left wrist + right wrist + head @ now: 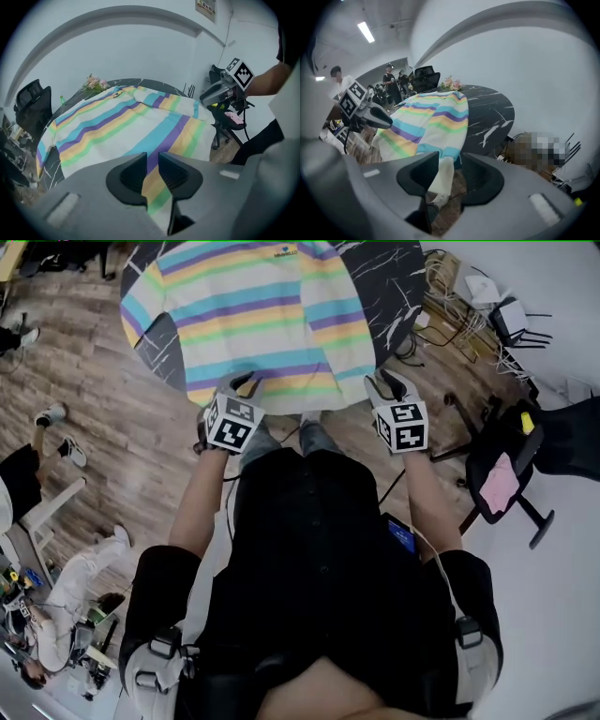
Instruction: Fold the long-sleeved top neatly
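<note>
Downward: left tongs (239, 384), right tongs (386, 383) at top (272, 324)

Support: round black marble table (401, 285); striped long-sleeved top (267, 320) spread across, hem overhanging near edge.

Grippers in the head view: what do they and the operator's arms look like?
The left tool and right tool each have a light grey body, two dark curved jaws and a white cube printed with black square markers. The person wears a black short-sleeved top. A thin pale cable runs along the right arm.
</note>
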The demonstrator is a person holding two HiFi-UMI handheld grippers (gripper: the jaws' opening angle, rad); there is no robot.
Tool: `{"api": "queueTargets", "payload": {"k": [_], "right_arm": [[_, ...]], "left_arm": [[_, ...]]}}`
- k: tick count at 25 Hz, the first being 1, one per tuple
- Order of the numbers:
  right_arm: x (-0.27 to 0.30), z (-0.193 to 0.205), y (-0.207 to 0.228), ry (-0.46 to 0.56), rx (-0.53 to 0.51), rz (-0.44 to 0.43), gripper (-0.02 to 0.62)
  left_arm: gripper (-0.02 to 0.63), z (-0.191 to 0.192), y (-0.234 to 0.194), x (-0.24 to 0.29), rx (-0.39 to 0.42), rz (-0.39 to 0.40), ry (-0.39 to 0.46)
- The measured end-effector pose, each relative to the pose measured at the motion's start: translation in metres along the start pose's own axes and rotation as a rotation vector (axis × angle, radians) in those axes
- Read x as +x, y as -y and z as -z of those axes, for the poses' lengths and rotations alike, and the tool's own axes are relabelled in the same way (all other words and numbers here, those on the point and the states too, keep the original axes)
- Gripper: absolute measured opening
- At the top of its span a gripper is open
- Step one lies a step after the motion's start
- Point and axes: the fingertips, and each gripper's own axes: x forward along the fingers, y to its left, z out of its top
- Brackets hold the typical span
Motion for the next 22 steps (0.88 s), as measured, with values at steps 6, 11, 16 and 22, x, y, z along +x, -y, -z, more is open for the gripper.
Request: {"api": "queueTargets", "payload": {"k": [6, 11, 16, 22], "right_arm": [[0.01, 0.008, 0.01, 0.001, 0.149, -0.059, 0.166], [0.023, 0.007, 0.004, -0.029, 0.189, -0.086, 0.151], [0.025, -0.007, 0.003, -0.065, 0.101, -0.013, 0.043], [0.021, -0.024, 0.036, -0.092, 0.034, 0.124, 0.041]], "left_arm": [[0.081, -0.022, 0.02, 0.008, 0.028, 0.008, 0.002], [0.081, -0.025, 0.024, 0.003, 0.029, 0.028, 0.012], [0.081, -0.021, 0.01, -0.005, 0.023, 0.059, 0.023], [0.081, -0.024, -0.013, -0.008, 0.053, 0.084, 0.038]]}}
